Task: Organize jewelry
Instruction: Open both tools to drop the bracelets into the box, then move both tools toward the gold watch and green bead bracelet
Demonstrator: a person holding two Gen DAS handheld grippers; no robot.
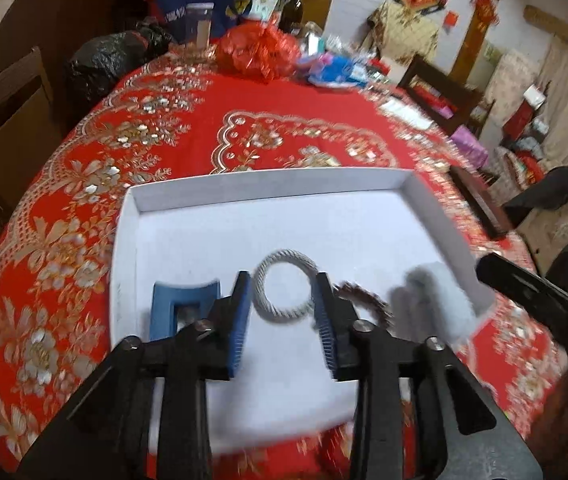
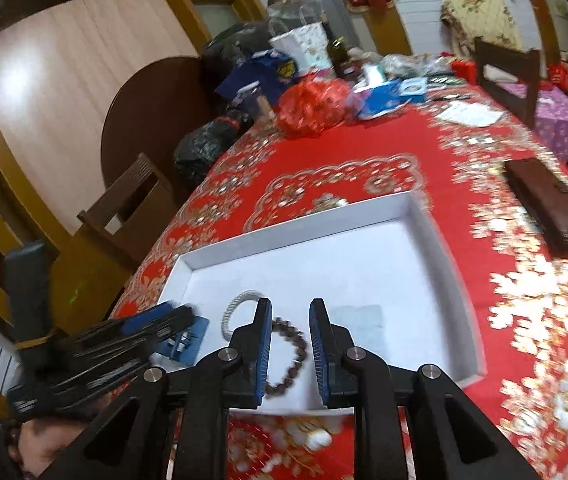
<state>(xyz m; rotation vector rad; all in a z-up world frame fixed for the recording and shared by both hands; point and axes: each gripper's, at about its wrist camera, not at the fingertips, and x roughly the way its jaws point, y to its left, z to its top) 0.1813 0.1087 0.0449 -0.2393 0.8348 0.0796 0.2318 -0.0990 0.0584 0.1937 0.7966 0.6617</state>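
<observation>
Your left hand-held gripper (image 1: 282,312) is spread over the white tray (image 1: 268,184), its pads clear of the silver rope bracelet (image 1: 284,292) lying inside. Your right hand-held gripper (image 2: 290,344) is parted above the brown bead bracelet (image 2: 289,354), just beside the rope one.

Home dining room: red tablecloth (image 1: 284,120), wooden chairs (image 2: 124,208).

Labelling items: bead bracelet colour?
Dark brown beads; clearest in the right wrist view, lying in the white tray.
</observation>
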